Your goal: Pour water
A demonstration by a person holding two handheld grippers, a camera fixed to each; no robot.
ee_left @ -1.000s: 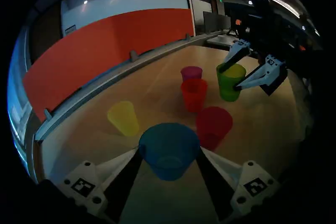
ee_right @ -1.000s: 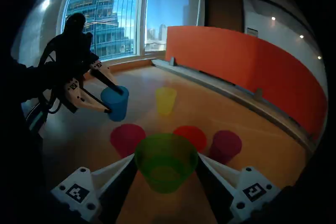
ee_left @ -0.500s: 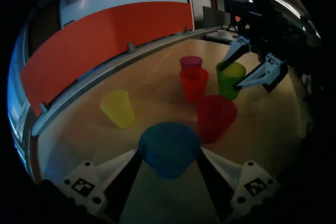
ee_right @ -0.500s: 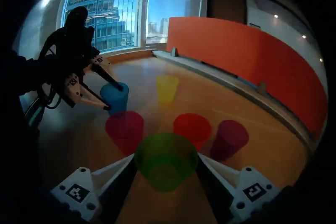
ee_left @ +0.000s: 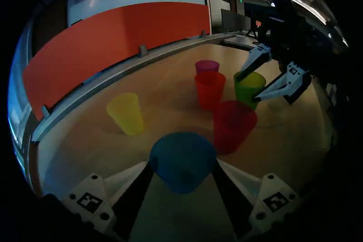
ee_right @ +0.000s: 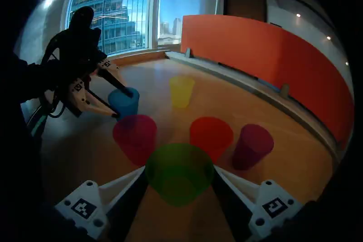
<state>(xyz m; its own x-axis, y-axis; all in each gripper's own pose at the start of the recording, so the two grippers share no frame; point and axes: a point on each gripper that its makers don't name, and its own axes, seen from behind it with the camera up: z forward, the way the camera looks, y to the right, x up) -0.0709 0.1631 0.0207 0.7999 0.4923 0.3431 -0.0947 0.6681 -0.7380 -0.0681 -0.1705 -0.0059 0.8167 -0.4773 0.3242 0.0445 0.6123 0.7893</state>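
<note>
The left claw [ee_left: 182, 165] is clenched on a blue cup [ee_left: 183, 149] at 6 o'clock in the left gripper view. The right claw [ee_right: 179, 179] grasps a green cup [ee_right: 179, 165] at 6 o'clock in the right gripper view. On the wooden counter [ee_left: 172, 110] between them stand a dark red cup [ee_left: 233, 124], an orange cup [ee_left: 209, 88], a purple cup [ee_left: 207, 66] and, at 9 o'clock, a yellow cup [ee_left: 125, 112]. Each claw's fingers carry square black-and-white code tags [ee_left: 88, 201]. I cannot tell whether either held cup has water in it.
</note>
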